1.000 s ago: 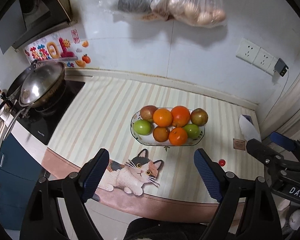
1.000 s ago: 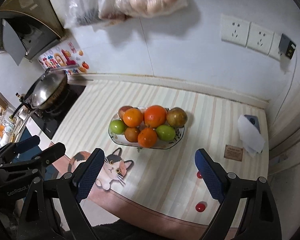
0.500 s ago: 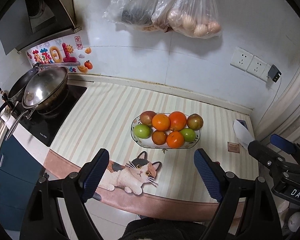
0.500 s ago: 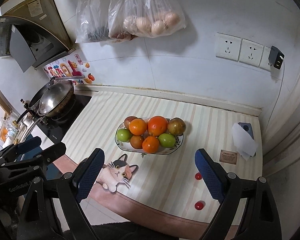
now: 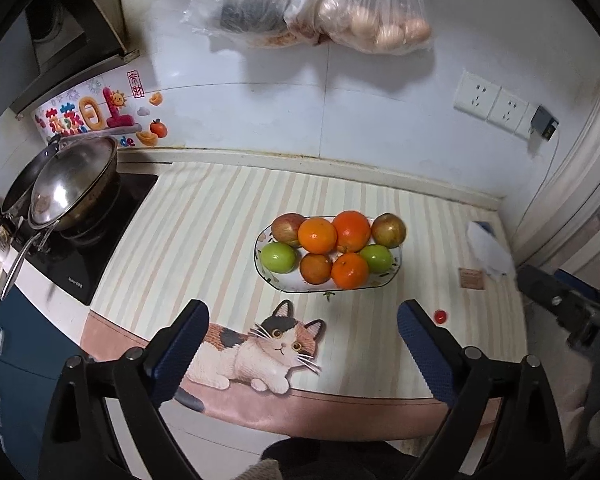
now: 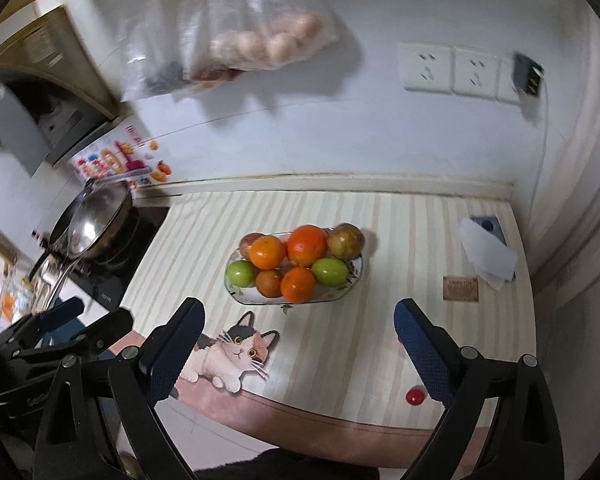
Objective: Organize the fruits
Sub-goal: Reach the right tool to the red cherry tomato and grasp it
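An oval white plate (image 5: 380,283) (image 6: 348,290) in the middle of the striped counter holds several oranges, two green apples and two reddish fruits. A small red fruit (image 5: 440,315) lies on the counter right of the plate; the right wrist view shows one (image 6: 415,396) near the front edge. My left gripper (image 5: 302,332) is open and empty, held back over the counter's front edge. My right gripper (image 6: 298,326) is open and empty too, also short of the plate. Each gripper shows at the edge of the other's view.
A lidded wok (image 5: 70,184) sits on a black hob at the left. Plastic bags of food (image 5: 340,4) hang on the back wall. A white tissue (image 5: 488,250) and a small brown card (image 5: 471,279) lie at the right. A cat picture (image 5: 260,350) marks the mat.
Both grippers have drawn back and tilted; the plate looks a little nearer in the left view. The right view has swung and is blurred. Both grippers stay open and empty.
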`<state>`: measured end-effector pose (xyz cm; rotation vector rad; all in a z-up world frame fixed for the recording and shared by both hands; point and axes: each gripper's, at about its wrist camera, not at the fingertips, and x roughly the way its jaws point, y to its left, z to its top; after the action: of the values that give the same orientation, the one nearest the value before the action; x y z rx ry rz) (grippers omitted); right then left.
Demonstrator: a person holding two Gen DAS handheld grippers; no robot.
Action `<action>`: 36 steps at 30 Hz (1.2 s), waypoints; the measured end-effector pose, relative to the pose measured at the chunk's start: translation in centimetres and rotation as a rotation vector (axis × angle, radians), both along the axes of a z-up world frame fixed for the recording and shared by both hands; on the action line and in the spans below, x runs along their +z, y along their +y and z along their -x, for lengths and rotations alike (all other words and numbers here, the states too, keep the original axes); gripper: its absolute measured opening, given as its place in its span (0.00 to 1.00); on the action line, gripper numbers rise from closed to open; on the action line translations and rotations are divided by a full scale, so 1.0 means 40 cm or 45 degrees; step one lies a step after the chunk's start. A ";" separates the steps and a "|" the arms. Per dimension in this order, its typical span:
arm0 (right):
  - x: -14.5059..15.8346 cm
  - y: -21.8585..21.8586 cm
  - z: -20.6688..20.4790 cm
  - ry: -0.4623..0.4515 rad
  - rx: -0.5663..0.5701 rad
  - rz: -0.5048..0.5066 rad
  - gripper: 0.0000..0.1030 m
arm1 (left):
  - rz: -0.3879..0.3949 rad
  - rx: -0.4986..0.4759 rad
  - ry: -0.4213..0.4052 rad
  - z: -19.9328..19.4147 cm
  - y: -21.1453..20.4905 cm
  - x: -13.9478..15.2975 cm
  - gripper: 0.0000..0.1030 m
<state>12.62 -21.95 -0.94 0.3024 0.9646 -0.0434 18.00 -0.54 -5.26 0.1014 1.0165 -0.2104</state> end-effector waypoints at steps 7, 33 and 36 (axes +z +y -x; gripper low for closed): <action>-0.185 -0.133 0.010 0.200 -0.150 0.030 0.95 | -0.093 -0.040 0.143 -0.036 -0.115 -0.157 0.94; -0.724 -0.327 0.094 0.491 -0.185 -0.113 0.32 | -0.227 -0.363 0.523 -0.141 -0.598 -0.563 0.88; -0.714 -0.369 0.098 0.473 -0.226 -0.097 0.32 | -0.210 -0.414 0.574 -0.145 -0.655 -0.601 0.68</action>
<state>8.71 -36.72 -29.50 0.4599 1.3072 -0.2318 23.82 -26.75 -29.28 0.3834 1.4650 -0.4599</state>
